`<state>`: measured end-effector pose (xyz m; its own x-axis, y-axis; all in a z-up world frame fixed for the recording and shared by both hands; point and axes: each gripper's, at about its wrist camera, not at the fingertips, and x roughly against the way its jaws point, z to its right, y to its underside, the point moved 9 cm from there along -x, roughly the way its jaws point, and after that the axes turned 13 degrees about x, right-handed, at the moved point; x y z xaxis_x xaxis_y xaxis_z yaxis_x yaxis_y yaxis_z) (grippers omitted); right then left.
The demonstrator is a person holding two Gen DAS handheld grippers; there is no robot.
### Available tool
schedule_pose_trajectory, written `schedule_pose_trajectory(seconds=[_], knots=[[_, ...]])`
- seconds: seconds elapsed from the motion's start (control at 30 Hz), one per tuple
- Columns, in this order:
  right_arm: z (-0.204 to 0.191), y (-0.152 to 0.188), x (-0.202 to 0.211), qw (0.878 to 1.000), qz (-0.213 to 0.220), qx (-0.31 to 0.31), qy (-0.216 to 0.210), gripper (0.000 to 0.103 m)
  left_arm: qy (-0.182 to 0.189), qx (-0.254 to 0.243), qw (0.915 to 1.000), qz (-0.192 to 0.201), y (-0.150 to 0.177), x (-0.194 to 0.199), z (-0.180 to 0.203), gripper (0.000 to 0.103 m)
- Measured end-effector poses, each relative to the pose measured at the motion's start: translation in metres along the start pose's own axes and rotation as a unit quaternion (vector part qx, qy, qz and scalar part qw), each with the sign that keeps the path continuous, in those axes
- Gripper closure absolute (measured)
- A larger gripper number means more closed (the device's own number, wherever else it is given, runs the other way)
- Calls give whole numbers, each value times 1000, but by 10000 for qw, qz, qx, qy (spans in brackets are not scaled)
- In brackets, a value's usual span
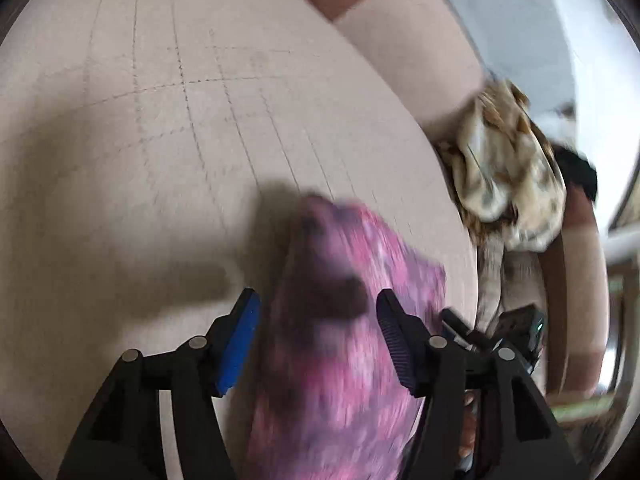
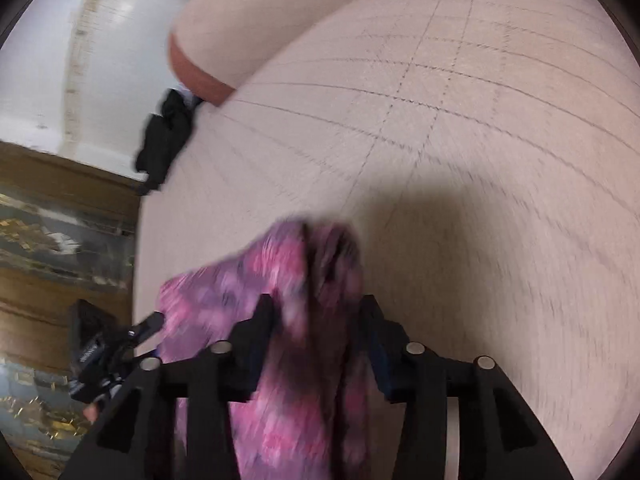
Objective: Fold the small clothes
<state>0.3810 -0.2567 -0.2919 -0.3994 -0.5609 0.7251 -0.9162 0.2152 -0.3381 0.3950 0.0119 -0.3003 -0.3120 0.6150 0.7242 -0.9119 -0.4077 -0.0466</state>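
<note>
Between the parted blue pads of the left hand-held gripper (image 1: pixel 318 322), a pink-purple patterned garment (image 1: pixel 340 320) lies on the gridded pink bench (image 1: pixel 160 120), untouched by either pad; a leopard-print cloth (image 1: pixel 508 176) hangs off its edge. From the right wrist, the right hand-held gripper (image 2: pixel 318 312) stands released astride the same blurred garment (image 2: pixel 288 320).

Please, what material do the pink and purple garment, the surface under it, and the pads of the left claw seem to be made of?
Pink and purple garment: soft, thin fabric, probably knit; it bunches and drapes in folds. The picture is blurred, so the weave is unclear.
Surface: matte pinkish-beige cloth covering, with a faint dotted grid like stitching or print.
Pads of the left claw: blue, ribbed, likely rubber or soft plastic.
</note>
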Motion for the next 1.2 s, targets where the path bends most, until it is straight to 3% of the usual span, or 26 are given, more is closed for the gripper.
schedule_pose_trajectory(seconds=[0.03,0.2,0.37,0.43,0.5,0.57,0.6,0.63,0.77,0.83,0.9,1.0,1.07,1.13,1.2], knots=[[-3,11,13,9999,140,-24,58,38,-97,-149,9998,-8,15,10,0,38],[-14,96,49,9997,-6,-195,156,37,-789,-696,9944,33,90,41,-18,38],[-33,162,73,9995,-23,-53,313,54,-934,-537,9942,44,143,53,-44,38],[-39,179,75,9996,-47,-6,261,57,-1082,-637,9919,213,152,57,-45,43],[-40,197,65,9991,-237,-5,343,65,-1238,-737,9892,257,161,57,-44,62],[-35,205,56,9987,-364,-15,366,78,-1275,-792,9886,138,172,53,-42,75],[-34,207,54,9983,-409,21,404,91,-1330,-829,9875,173,174,57,-43,77],[-32,210,55,9973,-439,26,581,95,-1397,-905,9858,214,177,60,-41,79],[-35,209,69,9952,-315,192,911,96,-1677,-1049,9800,222,184,58,-50,80],[-27,214,58,9921,-496,270,1124,96,-1711,-1231,9771,297,185,58,-51,80],[-28,212,52,9912,-510,313,1178,95,-1665,-1101,9794,313,186,65,-50,79],[-33,213,61,9906,-447,327,1249,89,-1771,-1173,9751,640,187,84,-46,73],[-39,216,73,9928,-328,280,1114,72,-1852,-1379,9689,893,191,98,-39,62],[-48,218,92,9945,-139,287,1000,35,-2018,-1668,9561,1314,199,125,-28,47],[-62,218,119,9923,154,449,1146,27,-2097,-1832,9461,1652,206,145,-15,31]])
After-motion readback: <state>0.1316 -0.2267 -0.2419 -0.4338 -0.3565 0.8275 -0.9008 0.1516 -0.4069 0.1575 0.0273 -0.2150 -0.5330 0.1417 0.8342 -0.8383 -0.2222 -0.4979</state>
